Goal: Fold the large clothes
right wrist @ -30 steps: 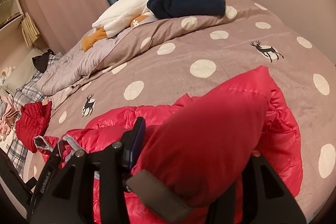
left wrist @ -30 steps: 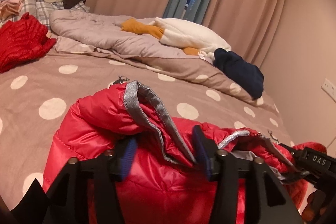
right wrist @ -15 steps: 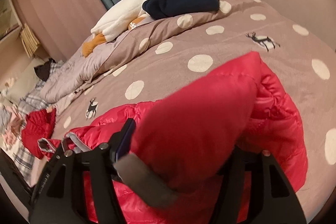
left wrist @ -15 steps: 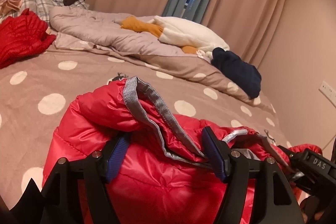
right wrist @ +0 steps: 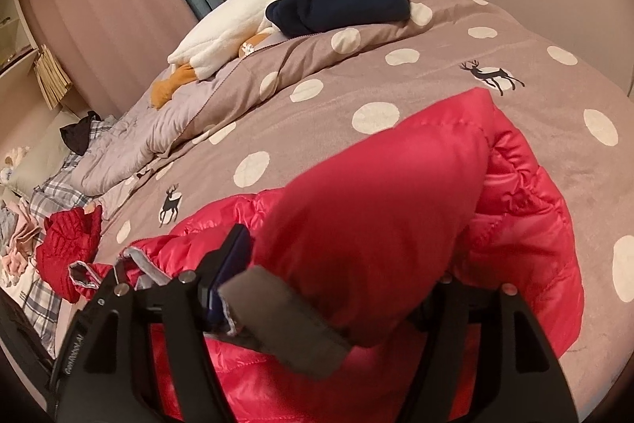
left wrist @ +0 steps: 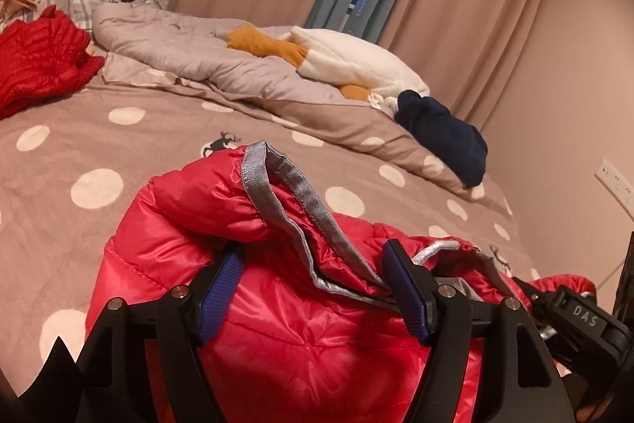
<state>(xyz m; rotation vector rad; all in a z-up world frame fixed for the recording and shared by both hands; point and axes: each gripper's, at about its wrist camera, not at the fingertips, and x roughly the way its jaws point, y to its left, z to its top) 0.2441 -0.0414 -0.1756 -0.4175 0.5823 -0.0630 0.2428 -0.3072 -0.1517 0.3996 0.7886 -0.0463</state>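
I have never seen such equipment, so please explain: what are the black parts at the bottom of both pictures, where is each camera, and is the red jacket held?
No robot here: a person carries one hand-held gripper in each hand, each with a camera looking along its two fingers. One picture is from the left gripper, the other from the right gripper. Both are over a red puffer jacket lying on a dotted bed cover. Their jaws have just been opening; jacket folds lie between them, but the pads no longer press, so it seems released. A dark blue garment and another red garment lie farther away.

Dim warm indoor light; fisheye-bent edges; blurred near foreground
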